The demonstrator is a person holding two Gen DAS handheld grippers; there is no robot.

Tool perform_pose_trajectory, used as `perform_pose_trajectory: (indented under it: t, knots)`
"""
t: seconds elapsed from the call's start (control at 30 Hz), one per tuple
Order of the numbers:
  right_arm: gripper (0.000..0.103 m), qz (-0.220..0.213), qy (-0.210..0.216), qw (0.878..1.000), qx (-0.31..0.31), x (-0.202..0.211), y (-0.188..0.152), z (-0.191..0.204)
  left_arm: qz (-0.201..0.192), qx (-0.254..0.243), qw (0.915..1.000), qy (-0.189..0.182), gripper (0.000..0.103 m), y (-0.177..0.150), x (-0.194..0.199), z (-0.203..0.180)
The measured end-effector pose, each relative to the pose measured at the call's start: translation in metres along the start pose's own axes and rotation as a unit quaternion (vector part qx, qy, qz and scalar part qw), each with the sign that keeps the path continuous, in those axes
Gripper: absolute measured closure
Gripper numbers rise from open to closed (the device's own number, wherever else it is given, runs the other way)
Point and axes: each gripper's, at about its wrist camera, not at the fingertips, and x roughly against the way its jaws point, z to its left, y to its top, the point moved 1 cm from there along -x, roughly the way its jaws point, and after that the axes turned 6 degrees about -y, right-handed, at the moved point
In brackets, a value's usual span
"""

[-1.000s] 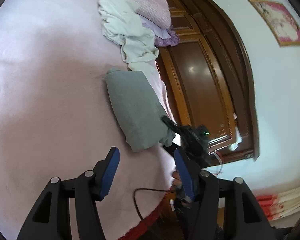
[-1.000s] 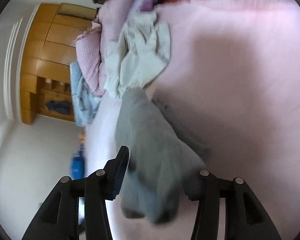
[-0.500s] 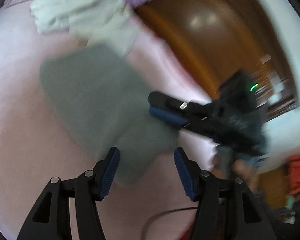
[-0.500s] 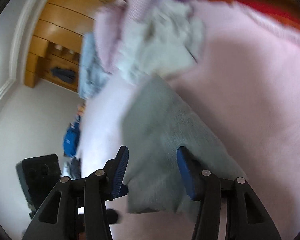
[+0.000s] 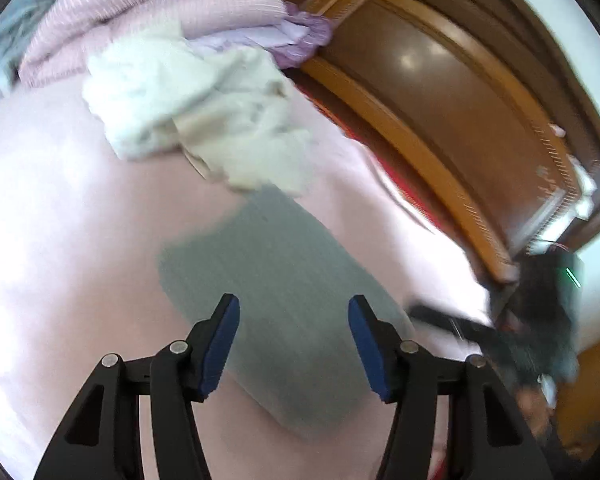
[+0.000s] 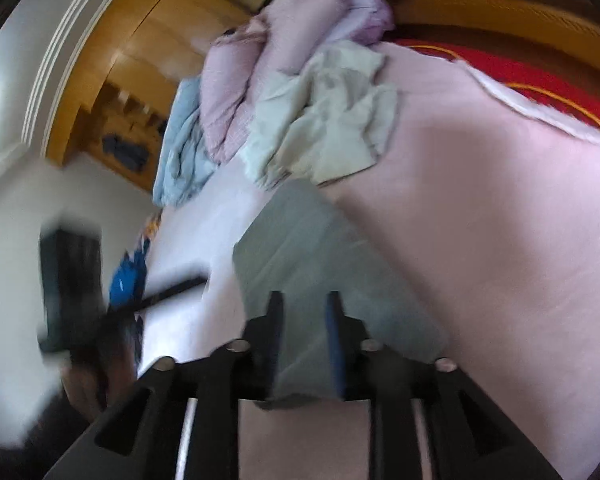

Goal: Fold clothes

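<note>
The right gripper (image 6: 302,336) at lower centre has just been closing, its jaws narrowed around the near edge of the grey cloth (image 5: 276,304) on the bed (image 5: 60,220), likely for another fold, while the left gripper (image 5: 294,344) stays spread above it.

Black left gripper (image 5: 294,344) — blue pads (image 5: 220,348), silver screws (image 5: 179,347) — right gripper (image 6: 302,340) alike

Clothes pile (image 5: 188,104) beyond (bedspread (image 5: 60,220) bare)
</note>
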Motion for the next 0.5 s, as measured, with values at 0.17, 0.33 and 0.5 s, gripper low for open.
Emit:
perform_pose_trajectory:
  t: [0.17,0.33,0.5]
  knots:
    - [0.074,0.060,-0.041,0.997,-0.001,-0.046,-0.004,-0.014,0.064,0.000,0.9936,0.094,0.050,0.023,-0.057,0.015]
    - [0.079,0.067,-0.032,0.997,-0.026,-0.058,-0.001,-0.025,0.060,0.050,0.9944,0.071,0.042,0.019,-0.080,0.038]
    - [0.072,0.056,-0.032,0.998,-0.010,-0.040,0.000,-0.012,-0.004,0.038,0.9975,0.059,0.044,0.007,-0.029,0.028]
